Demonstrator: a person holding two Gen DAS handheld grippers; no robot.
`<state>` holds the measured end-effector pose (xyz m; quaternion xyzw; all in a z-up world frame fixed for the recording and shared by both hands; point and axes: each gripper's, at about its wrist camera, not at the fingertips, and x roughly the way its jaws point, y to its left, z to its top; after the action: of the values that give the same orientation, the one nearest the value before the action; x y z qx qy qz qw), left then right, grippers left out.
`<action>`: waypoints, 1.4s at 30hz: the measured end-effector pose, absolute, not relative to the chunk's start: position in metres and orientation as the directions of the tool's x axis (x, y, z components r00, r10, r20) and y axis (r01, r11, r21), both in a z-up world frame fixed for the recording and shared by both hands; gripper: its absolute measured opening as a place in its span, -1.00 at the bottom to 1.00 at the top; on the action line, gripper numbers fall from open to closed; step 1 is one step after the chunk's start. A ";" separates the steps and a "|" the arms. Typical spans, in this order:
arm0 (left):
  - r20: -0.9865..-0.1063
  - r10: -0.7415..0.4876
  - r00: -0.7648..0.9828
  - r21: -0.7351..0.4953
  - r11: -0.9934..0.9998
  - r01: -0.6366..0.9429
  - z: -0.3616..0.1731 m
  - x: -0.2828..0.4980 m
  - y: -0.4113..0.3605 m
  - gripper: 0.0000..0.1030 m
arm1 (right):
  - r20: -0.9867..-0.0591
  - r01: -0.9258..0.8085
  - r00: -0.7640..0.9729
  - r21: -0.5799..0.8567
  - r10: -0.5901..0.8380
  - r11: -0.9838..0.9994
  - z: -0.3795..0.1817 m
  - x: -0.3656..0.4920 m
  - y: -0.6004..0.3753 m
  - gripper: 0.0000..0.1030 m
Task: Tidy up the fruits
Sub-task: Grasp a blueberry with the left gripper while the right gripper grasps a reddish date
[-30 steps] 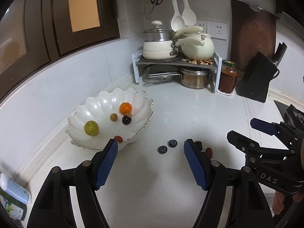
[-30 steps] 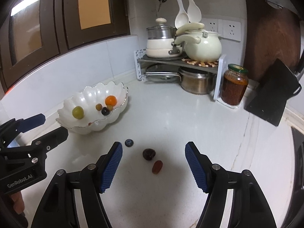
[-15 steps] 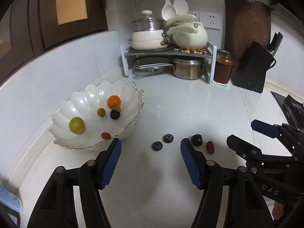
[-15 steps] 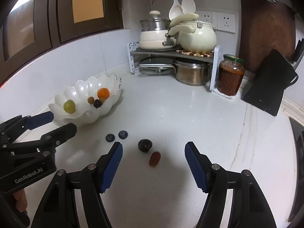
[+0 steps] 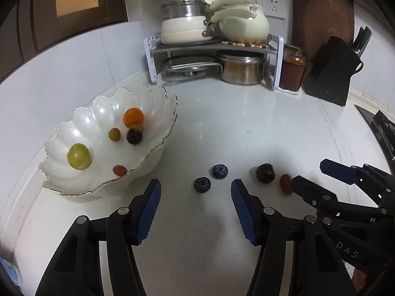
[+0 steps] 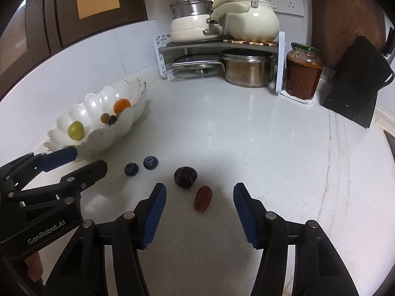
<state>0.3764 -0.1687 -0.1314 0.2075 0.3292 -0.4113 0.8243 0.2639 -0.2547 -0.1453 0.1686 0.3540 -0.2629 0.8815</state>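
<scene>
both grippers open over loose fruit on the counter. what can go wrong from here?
1. The two round blueberries may roll off the smooth white countertop if the left gripper nudges them.
2. The dark plum and red oblong fruit nearly touch; the right gripper may knock one.

In the right wrist view the bowl's (image 6: 116, 133) near wall hides the small red fruit (only the left wrist view shows it (image 5: 120, 170)). The cutting board (image 5: 328, 14) runs off the top edge, and the knife handles (image 5: 361, 40) are too dim to count.
</scene>
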 end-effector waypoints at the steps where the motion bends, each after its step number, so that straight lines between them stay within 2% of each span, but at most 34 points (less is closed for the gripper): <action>1: -0.716 -0.538 0.444 0.073 0.575 0.815 -0.135 0.378 -0.171 0.12 | -0.714 0.585 0.608 0.106 -0.347 0.804 -0.147 0.265 -0.255 0.11; 6: -0.738 -0.522 0.427 0.067 0.574 0.816 -0.149 0.386 -0.177 0.07 | -0.728 0.592 0.594 0.108 -0.341 0.799 -0.155 0.270 -0.260 0.10; 9: -0.750 -0.513 0.417 0.062 0.573 0.817 -0.156 0.390 -0.181 0.04 | -0.736 0.591 0.591 0.117 -0.330 0.798 -0.161 0.273 -0.262 0.00; 17: -0.774 -0.497 0.392 0.048 0.572 0.819 -0.172 0.398 -0.191 -0.07 | -0.753 0.600 0.579 0.132 -0.314 0.789 -0.174 0.281 -0.265 -0.01; 19: -0.779 -0.493 0.387 0.047 0.570 0.820 -0.175 0.399 -0.194 -0.07 | -0.755 0.598 0.576 0.129 -0.312 0.791 -0.176 0.281 -0.265 -0.11; 24: -0.784 -0.486 0.385 0.050 0.570 0.820 -0.180 0.402 -0.200 -0.16 | -0.762 0.604 0.570 0.135 -0.307 0.785 -0.180 0.282 -0.271 -0.21; 31: -0.800 -0.479 0.360 0.020 0.578 0.816 -0.187 0.408 -0.206 -0.41 | -0.769 0.602 0.566 0.139 -0.297 0.786 -0.184 0.283 -0.273 -0.28; 35: -0.802 -0.481 0.355 0.012 0.580 0.814 -0.189 0.408 -0.208 -0.53 | -0.775 0.590 0.571 0.157 -0.272 0.792 -0.187 0.285 -0.276 -0.45; 39: -0.801 -0.483 0.354 0.004 0.587 0.810 -0.189 0.409 -0.208 -0.55 | -0.772 0.581 0.578 0.160 -0.266 0.798 -0.186 0.285 -0.275 -0.59; 42: -0.800 -0.481 0.359 0.008 0.589 0.808 -0.188 0.408 -0.207 -0.55 | -0.768 0.577 0.583 0.161 -0.265 0.801 -0.185 0.283 -0.273 -0.61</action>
<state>0.4076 -0.2073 -0.1881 0.2060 0.3969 -0.4039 0.7981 0.2834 -0.2735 -0.1853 0.2012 0.3868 -0.2429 0.8665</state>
